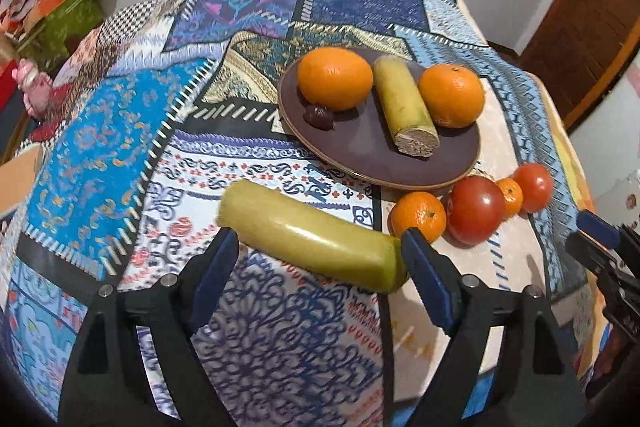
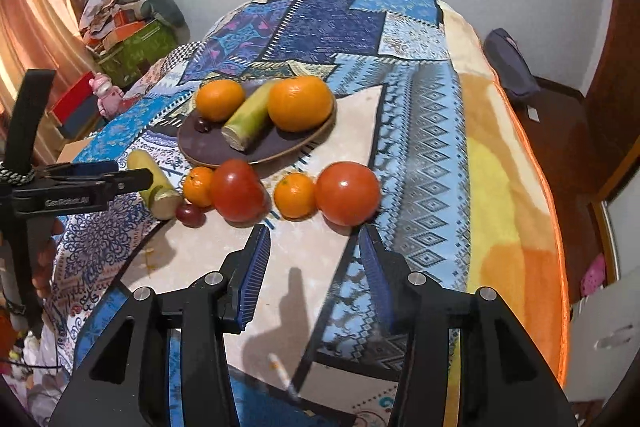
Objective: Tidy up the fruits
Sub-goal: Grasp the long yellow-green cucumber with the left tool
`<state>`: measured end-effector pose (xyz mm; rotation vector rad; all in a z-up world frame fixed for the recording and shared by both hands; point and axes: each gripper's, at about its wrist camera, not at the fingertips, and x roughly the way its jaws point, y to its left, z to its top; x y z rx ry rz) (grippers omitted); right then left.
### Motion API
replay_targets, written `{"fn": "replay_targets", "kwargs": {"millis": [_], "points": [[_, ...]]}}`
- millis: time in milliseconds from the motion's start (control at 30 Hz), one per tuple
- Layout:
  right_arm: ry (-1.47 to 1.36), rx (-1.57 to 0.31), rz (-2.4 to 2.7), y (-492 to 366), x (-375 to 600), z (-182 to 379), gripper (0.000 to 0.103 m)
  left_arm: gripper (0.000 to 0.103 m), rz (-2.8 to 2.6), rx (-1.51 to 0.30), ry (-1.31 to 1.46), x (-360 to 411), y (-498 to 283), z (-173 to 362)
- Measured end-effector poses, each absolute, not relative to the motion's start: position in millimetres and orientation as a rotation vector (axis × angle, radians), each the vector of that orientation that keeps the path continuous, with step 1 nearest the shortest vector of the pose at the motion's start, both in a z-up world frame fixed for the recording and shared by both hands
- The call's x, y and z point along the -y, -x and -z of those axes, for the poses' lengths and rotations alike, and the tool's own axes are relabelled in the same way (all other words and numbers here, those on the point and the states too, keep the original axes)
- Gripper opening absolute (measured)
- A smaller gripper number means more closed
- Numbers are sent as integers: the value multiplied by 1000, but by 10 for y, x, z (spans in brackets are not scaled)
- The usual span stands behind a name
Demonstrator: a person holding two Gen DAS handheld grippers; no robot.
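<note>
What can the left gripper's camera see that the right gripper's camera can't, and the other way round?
Only the left wrist view shows the left gripper from behind, open around the green stalk piece.

Only the right wrist view shows the dark grape beside that piece, the pouch on the floor, and the open right gripper.

Both show the brown plate holding two oranges and another stalk piece, plus two tomatoes and two small oranges on the cloth.

left tool (image 1: 316, 247): black frame, blue pads, jaws wide, angled steeply down, a thing between them, pads seemingly clear | right tool (image 2: 316, 239): jaws partly apart, empty, tilted down | left tool at right's 9 o'clock
</note>
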<state>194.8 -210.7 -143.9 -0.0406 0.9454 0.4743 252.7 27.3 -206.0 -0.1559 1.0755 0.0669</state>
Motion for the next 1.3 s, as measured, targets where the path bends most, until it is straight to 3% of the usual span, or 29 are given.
{"fn": "replay_targets", "kwargs": {"millis": [100,300,367,667,733,1300], "points": [[41,-942,-473,-1979,2134,1461,47,92,-106,-1078,167,-249,-2597,2138],[8,-944,-485,-1987,2171,1503,47,91,-138,-1131,255,-357,-2748,2358],[3,-946,-489,-1972,2181,1517,47,78,-155,-1112,235,-377,-2751,2350],[4,-943,-477,-1983,2209,1536,47,39,-15,-1111,227,-462,-2540,2229],[0,-944,-476,-1980,2216,1530,47,36,2,-1113,189,-471,-2462,2202],[19,-978,-436,-2182,2083,1632,47,37,45,-1112,107,-550,-2524,2297]]}}
